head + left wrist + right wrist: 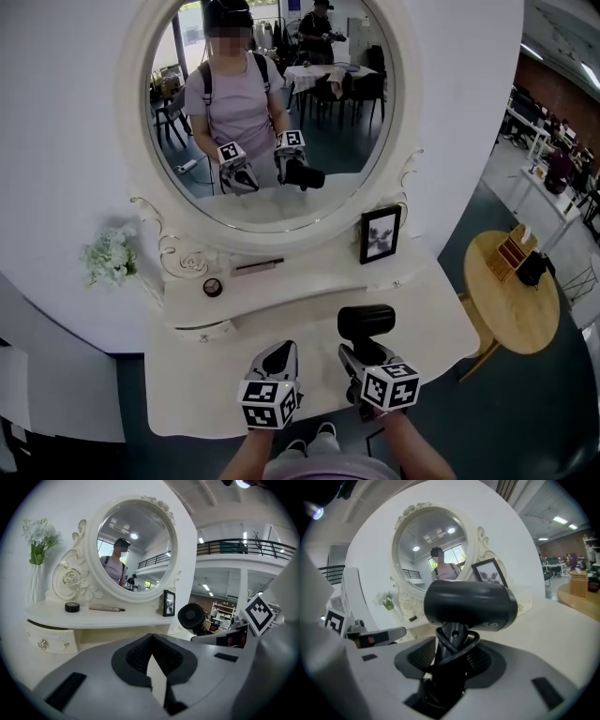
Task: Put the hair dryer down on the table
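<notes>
My right gripper is shut on the handle of a black hair dryer, held over the right-middle of the white dressing table. In the right gripper view the dryer stands handle-down between the jaws of the gripper, its barrel lying crosswise and its cord looped round the handle. I cannot tell whether it touches the tabletop. My left gripper hovers just to its left, shut and holding nothing; in the left gripper view this gripper's tips meet, and the dryer's round grille shows to the right.
A raised shelf carries a small black tin, a slim pen-like stick and a black photo frame below the round mirror. White flowers stand at the left. A round wooden table is on the right.
</notes>
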Tool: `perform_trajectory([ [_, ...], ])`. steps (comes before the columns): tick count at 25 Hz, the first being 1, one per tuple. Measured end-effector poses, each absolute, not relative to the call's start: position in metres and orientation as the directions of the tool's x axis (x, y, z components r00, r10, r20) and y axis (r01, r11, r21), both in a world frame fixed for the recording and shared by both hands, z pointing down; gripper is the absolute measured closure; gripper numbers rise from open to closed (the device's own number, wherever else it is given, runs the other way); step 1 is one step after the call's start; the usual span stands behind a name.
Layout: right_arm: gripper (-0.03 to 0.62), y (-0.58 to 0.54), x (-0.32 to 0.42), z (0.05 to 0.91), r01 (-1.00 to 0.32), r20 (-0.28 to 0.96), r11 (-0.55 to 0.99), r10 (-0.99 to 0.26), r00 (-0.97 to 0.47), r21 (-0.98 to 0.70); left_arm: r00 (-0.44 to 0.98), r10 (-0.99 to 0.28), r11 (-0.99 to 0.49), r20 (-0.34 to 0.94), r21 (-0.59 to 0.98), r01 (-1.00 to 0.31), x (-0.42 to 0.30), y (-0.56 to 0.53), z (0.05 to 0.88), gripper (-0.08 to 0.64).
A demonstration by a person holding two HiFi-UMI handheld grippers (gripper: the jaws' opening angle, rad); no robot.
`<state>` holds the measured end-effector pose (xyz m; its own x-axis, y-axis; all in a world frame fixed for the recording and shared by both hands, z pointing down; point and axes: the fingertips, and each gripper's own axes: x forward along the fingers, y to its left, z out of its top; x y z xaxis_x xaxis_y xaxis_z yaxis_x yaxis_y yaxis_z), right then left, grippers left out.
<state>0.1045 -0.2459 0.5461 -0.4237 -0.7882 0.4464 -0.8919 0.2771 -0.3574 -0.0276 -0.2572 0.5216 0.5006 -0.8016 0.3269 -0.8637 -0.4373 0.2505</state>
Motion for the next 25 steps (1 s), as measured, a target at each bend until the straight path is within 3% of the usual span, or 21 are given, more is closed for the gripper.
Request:
perform_trajectory([
  [25, 0.394, -0.267, 0.073, 0.603, -0.885, 0.624, 0.355, -0.627, -0.465, -0.302, 0.392, -0.843, -0.323, 0.367, 0.237, -0.916, -0.054, -0.248, 0.531, 0.558],
])
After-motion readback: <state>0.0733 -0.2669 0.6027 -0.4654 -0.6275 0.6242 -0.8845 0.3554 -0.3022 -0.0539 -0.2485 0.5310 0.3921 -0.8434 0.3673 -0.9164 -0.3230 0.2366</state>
